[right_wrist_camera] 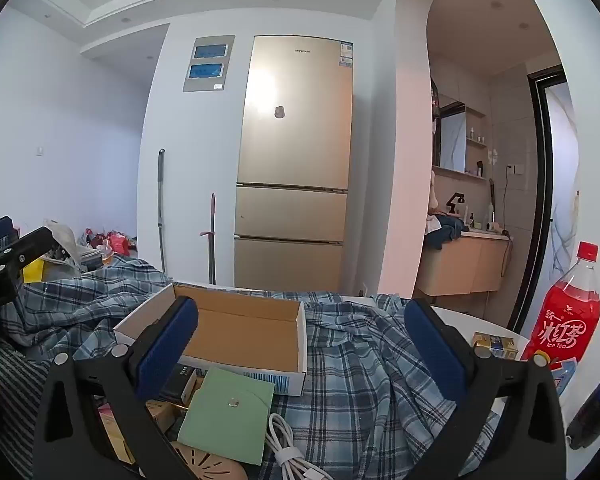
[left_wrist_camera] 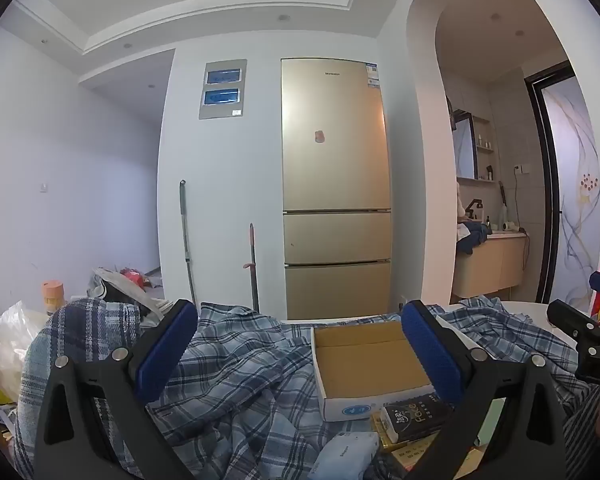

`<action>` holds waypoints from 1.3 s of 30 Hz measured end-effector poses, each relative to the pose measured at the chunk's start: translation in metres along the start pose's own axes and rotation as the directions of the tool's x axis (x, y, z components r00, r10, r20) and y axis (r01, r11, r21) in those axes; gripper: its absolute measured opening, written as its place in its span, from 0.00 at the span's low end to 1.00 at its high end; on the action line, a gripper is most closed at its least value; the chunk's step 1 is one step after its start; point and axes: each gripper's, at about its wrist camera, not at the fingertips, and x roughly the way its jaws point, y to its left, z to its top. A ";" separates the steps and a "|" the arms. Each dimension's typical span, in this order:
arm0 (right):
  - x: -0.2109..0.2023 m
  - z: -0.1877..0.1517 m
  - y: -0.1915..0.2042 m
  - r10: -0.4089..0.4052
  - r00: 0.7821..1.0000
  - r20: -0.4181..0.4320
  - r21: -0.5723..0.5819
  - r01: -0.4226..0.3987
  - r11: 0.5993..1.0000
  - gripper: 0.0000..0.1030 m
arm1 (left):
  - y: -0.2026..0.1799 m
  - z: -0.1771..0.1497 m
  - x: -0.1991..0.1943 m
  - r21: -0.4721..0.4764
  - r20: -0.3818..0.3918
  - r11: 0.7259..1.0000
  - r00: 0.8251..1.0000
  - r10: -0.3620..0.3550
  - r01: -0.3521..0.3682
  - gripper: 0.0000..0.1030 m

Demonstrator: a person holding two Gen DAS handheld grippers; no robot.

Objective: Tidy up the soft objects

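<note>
Left gripper (left_wrist_camera: pixel 300 344): fingers spread wide, nothing between them, hovering above the shirt (left_wrist_camera: pixel 240 380). Right gripper (right_wrist_camera: pixel 300 340): same, wide apart and empty.

Nearest, under the right gripper: green pouch (right_wrist_camera: pixel 228 412), white cable (right_wrist_camera: pixel 288 448), a tan slotted disc at the frame bottom. Under the left: black tissue pack (left_wrist_camera: pixel 416 416), pale soft pack (left_wrist_camera: pixel 348 454), yellow packets.

Shirt is blue plaid, crumpled, spread across most of the table (right_wrist_camera: pixel 460 316). Open cardboard box (right_wrist_camera: pixel 240 332) sits on it, empty, small clutter touching its near wall.

Step, by my reading: the start, nothing gripped yet. Shirt looks like the soft item to deal with. Next move likely calls for lowering a gripper onto a raised fold clear of the box, closing on cloth only. Box resting on the cloth could drag along if the shirt is pulled.

Edges: ice tea bottle (right_wrist_camera: pixel 564 320) and a dark bottle (right_wrist_camera: pixel 596 404) stand at the right rim, easy to tip. Bags and clutter crowd the left. Open air above the table.

Far: fridge (left_wrist_camera: pixel 336 184), two poles against the wall, bathroom alcove to the right.
</note>
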 end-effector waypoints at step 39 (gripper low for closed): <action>-0.003 0.000 -0.004 0.006 1.000 0.001 0.019 -0.006 1.000 1.00 | 0.000 -0.003 0.000 -0.008 0.019 1.000 1.000 0.007 -0.007 1.00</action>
